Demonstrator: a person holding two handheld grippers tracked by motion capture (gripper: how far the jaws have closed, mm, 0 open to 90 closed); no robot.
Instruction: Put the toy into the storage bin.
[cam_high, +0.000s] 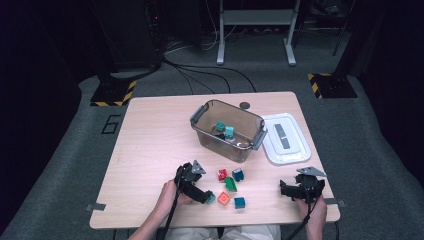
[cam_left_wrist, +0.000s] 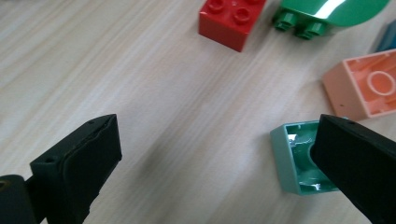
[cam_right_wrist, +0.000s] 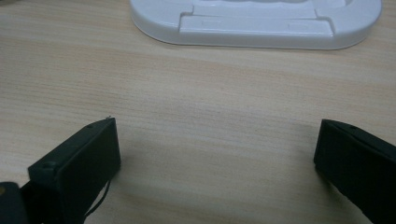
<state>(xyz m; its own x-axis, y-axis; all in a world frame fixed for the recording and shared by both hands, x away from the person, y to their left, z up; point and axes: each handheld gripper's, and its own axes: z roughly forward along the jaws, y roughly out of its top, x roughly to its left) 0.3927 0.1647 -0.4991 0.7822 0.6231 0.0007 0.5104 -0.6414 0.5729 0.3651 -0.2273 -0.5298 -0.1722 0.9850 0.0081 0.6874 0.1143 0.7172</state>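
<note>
Two blocks (cam_high: 224, 130) already sit inside the clear bin (cam_high: 201, 131), so the tidy-up looks partly done. Six more blocks wait on the surface (cam_high: 150, 135), in a bunch at about 6 o'clock from the bin. They are a red block (cam_high: 222, 174), a dark green block (cam_high: 230, 183), two teal blocks (cam_high: 238, 174), an orange block (cam_high: 223, 198) and a mint block (cam_high: 211, 197).

The left hand-held gripper (cam_high: 206, 196) is spread wide, and the mint block (cam_left_wrist: 299, 161) lies upside down just by one of its jaws. I think it gets picked up next. Nothing is pinched yet.

The right hand-held gripper (cam_high: 284, 189) is spread wide too, and holds nothing. It rests over bare wood, at about 6 o'clock from the white lid (cam_high: 287, 140). The lid lies flat at 3 o'clock from the bin, so closing the bin probably comes last.
</note>
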